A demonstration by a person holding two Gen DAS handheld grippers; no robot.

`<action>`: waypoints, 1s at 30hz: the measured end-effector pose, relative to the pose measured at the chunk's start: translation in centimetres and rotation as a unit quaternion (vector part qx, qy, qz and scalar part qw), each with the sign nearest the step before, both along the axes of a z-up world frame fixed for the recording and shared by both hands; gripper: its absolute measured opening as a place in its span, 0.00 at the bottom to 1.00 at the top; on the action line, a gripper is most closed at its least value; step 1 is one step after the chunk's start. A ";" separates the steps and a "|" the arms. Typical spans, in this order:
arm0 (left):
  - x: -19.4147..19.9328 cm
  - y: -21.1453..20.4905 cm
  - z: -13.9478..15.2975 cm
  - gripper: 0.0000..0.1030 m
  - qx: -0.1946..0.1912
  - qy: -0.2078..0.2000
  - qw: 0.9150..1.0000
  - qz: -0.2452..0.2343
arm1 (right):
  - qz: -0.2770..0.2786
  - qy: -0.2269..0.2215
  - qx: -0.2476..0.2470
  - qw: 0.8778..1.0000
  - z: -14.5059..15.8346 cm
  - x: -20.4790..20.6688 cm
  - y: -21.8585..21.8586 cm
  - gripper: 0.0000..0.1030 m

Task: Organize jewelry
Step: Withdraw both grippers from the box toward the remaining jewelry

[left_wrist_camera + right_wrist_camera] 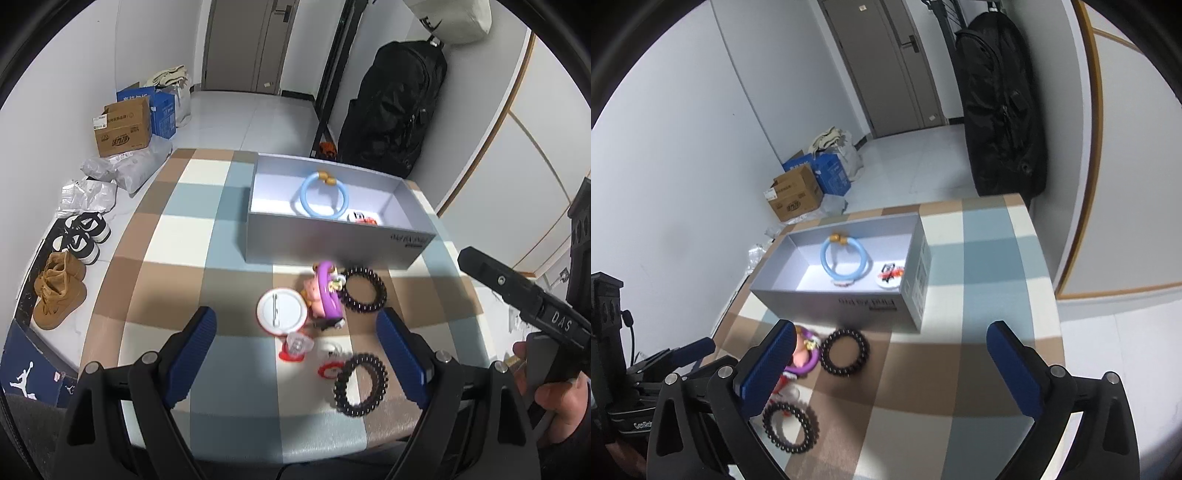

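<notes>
A grey open box (332, 240) stands on the checked table and holds a light blue bangle (324, 195) and a small round badge (360, 218); the box (849, 304), bangle (845, 260) and badge (890, 275) also show in the right wrist view. In front of the box lie a white round badge (281, 311), a purple bracelet with pink charms (327, 295), two black beaded bracelets (364, 290) (361, 384) and small red and clear pieces (295, 347). My left gripper (295, 354) is open above these. My right gripper (890, 373) is open and empty to their right.
The table (177, 236) has a checked cloth. On the floor at the left are shoes (59, 291), plastic bags (122, 166) and cardboard boxes (123, 127). A black bag (391, 107) hangs behind the table. The right gripper's body (524, 295) shows at the right.
</notes>
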State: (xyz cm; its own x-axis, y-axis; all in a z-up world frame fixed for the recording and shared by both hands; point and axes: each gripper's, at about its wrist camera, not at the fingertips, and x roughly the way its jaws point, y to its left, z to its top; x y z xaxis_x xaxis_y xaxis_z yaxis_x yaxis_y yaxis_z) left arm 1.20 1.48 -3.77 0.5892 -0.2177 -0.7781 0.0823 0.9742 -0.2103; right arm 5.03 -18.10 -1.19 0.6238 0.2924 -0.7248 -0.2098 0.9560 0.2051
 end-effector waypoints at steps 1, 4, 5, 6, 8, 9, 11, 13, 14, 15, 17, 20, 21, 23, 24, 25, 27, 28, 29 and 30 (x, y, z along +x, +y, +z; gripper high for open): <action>-0.3 -0.1 0.0 0.83 -0.001 -0.001 1.000 -0.003 | -0.003 0.001 0.000 1.000 0.0 -0.1 -0.1 1.00; -1.0 -0.5 -0.1 0.83 0.006 -0.005 1.000 -0.011 | -0.012 0.001 0.002 1.000 0.0 -0.3 -0.4 1.00; -1.2 -0.7 -0.2 0.83 0.008 -0.004 1.000 -0.017 | -0.014 0.001 0.002 1.000 0.0 -0.4 -0.6 1.00; -1.4 -0.8 -0.2 0.83 0.009 -0.002 1.000 -0.020 | -0.016 0.001 0.002 1.000 0.0 -0.5 -0.7 1.00; -1.8 -1.1 -0.5 0.83 0.016 0.004 1.000 -0.024 | -0.019 0.003 0.003 1.000 0.0 -0.6 -0.8 1.00; -2.0 -1.1 -0.6 0.83 0.015 0.006 1.000 -0.026 | -0.021 0.004 0.004 1.000 0.0 -0.6 -0.9 1.00; -2.2 -1.3 -0.6 0.83 0.012 0.011 0.999 -0.030 | -0.023 0.006 0.006 1.000 0.0 -0.7 -1.0 1.00; -2.3 -1.3 -0.7 0.83 0.012 0.013 0.999 -0.032 | -0.024 0.006 0.006 1.000 0.0 -0.8 -1.1 1.00; -2.4 -1.4 -0.7 0.83 0.013 0.014 0.999 -0.032 | -0.024 0.005 0.007 1.000 0.0 -0.8 -1.1 1.00; -2.5 -1.4 -0.8 0.83 0.013 0.016 0.999 -0.034 | -0.024 0.005 0.007 1.000 0.0 -0.8 -1.1 1.00; -2.6 -1.4 -0.9 0.82 0.010 0.023 0.999 -0.035 | -0.023 0.004 0.005 1.000 0.0 -0.9 -1.0 1.00; -2.7 -1.5 -1.2 0.82 0.004 0.031 0.999 -0.042 | -0.024 0.006 0.005 1.000 -0.1 -1.0 -1.1 1.00; -2.7 -1.6 -1.2 0.82 0.005 0.032 0.999 -0.044 | -0.025 0.006 0.005 1.000 0.0 -1.0 -1.1 1.00; -2.9 -2.0 -1.4 0.82 0.010 0.036 0.998 -0.052 | -0.028 0.006 0.007 1.000 0.0 -0.9 -1.3 1.00; -2.9 -2.2 -1.6 0.82 0.015 0.038 0.998 -0.055 | -0.029 0.007 0.008 1.000 -0.1 -0.9 -1.3 1.00; -2.9 -2.4 -1.7 0.80 0.018 0.041 0.997 -0.057 | -0.031 0.008 0.009 0.999 -0.1 -0.9 -1.4 1.00; -2.9 -2.6 -1.9 0.71 0.017 0.048 0.997 -0.063 | -0.034 0.010 0.011 0.999 -0.1 -0.9 -1.6 1.00; -2.9 -2.7 -2.1 0.71 0.016 0.053 0.996 -0.066 | -0.035 0.010 0.013 0.999 -0.1 -0.9 -1.7 1.00; -2.9 -2.8 -2.1 0.70 0.016 0.054 0.996 -0.066 | -0.035 0.010 0.013 0.999 -0.1 -0.9 -1.7 1.00; -2.9 -2.8 -2.1 0.70 0.018 0.054 0.996 -0.066 | -0.036 0.010 0.014 0.999 -0.1 -0.9 -1.7 1.00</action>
